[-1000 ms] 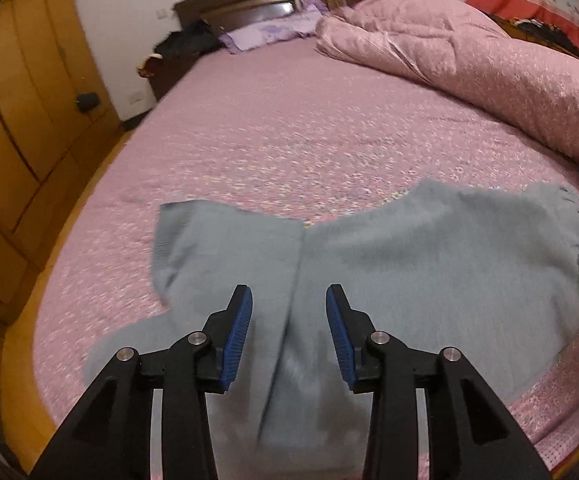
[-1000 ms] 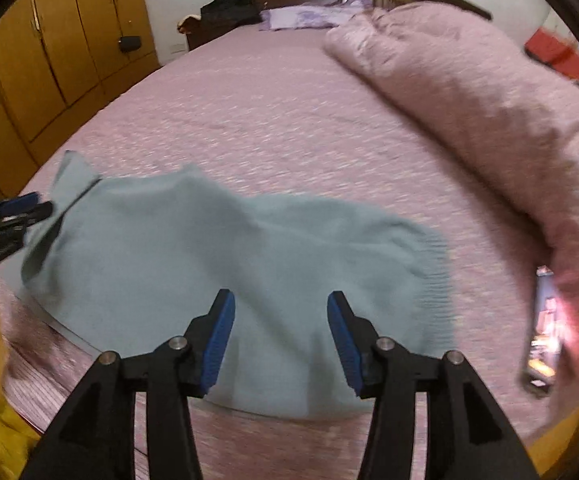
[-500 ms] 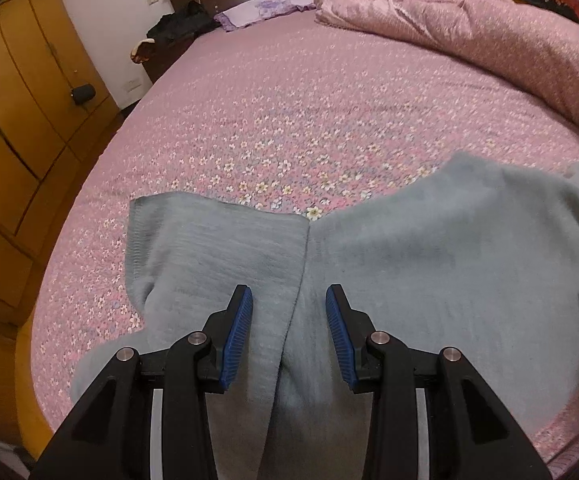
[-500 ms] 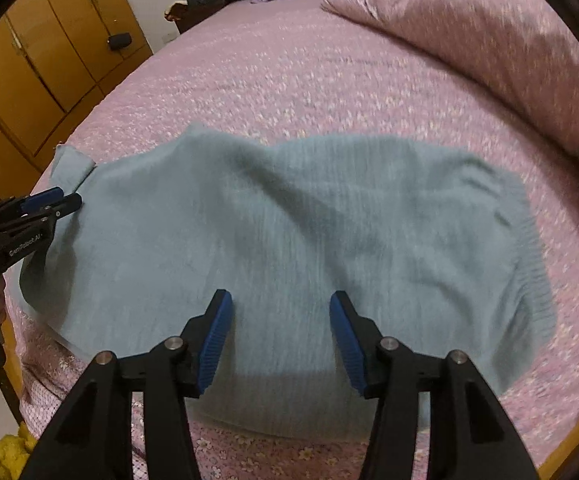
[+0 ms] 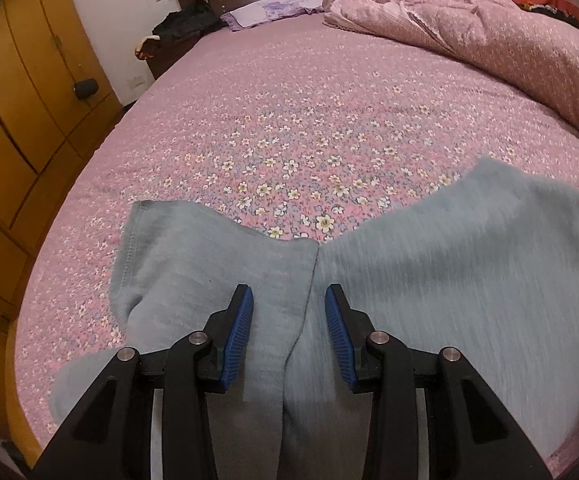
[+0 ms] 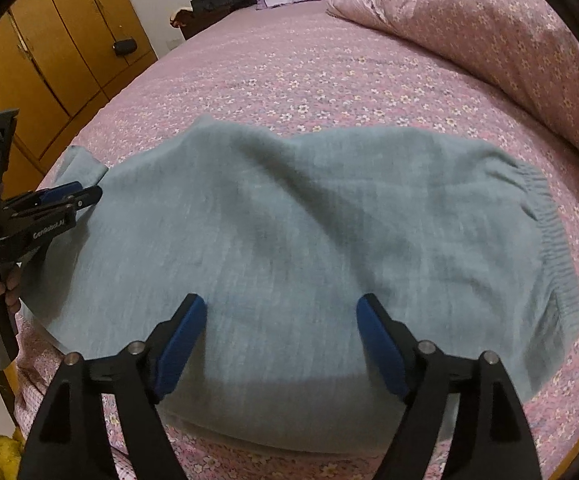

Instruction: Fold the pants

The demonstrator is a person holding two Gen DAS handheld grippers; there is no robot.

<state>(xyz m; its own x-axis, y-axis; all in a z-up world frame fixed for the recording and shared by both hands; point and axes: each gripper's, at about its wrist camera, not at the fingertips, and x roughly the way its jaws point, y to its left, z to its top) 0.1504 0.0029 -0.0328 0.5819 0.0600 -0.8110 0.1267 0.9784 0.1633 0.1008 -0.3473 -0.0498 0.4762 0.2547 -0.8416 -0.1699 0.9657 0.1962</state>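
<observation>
Right wrist view shows the grey-green pants point(image 6: 289, 232) lying crosswise on the bed point(image 6: 289, 64), waistband rightward. The right tongs point(image 6: 281, 316), having just been opening, stand spread above the near edge; the left tongs point(image 5: 289, 312), having just been closing yet gapped over the leg seam, pinch nothing.

We see soft, matt grey-green knit pants point(image 6: 289, 240), ribbed at the waistband on the right of the frame, lying on a pink floral cotton bedsheet point(image 5: 309, 112) — flat and dull. Upper right, a puffy quilted duvet point(image 5: 489, 28). At left, a smooth, lightly glossy wooden wardrobe point(image 5: 17, 92). The left gripper point(image 5: 288, 312) — matt black plastic, ridged blue rubbery pads point(image 5: 241, 336), shiny metal pins.
</observation>
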